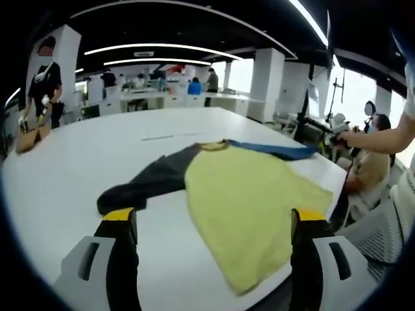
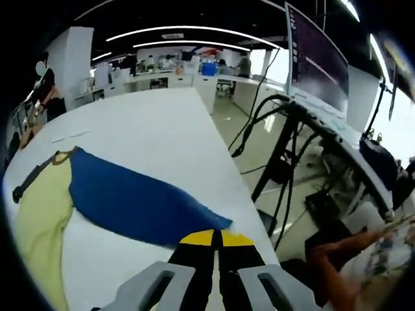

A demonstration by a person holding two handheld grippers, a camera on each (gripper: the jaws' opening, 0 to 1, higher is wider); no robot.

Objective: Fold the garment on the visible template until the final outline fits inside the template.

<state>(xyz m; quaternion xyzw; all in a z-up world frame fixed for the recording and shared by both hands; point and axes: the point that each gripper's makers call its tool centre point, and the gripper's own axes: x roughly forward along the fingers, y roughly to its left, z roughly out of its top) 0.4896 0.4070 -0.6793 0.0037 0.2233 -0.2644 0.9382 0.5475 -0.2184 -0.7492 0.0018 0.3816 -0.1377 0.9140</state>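
Right now my right gripper [image 2: 217,241] is clenched at the blue sleeve [image 2: 139,201] cuff; whether it pinches cloth I cannot tell. That sleeve runs lengthwise away toward the yellow body [image 2: 39,223]. My left gripper [image 1: 211,223] hangs released, short of the yellow hem.

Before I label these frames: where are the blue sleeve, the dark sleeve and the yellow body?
blue sleeve [image 2: 139,201], right gripper view, mid-sleeve
dark sleeve [image 1: 152,178], left gripper view, mid-sleeve
yellow body [image 1: 249,204], left gripper view, centre of the panel
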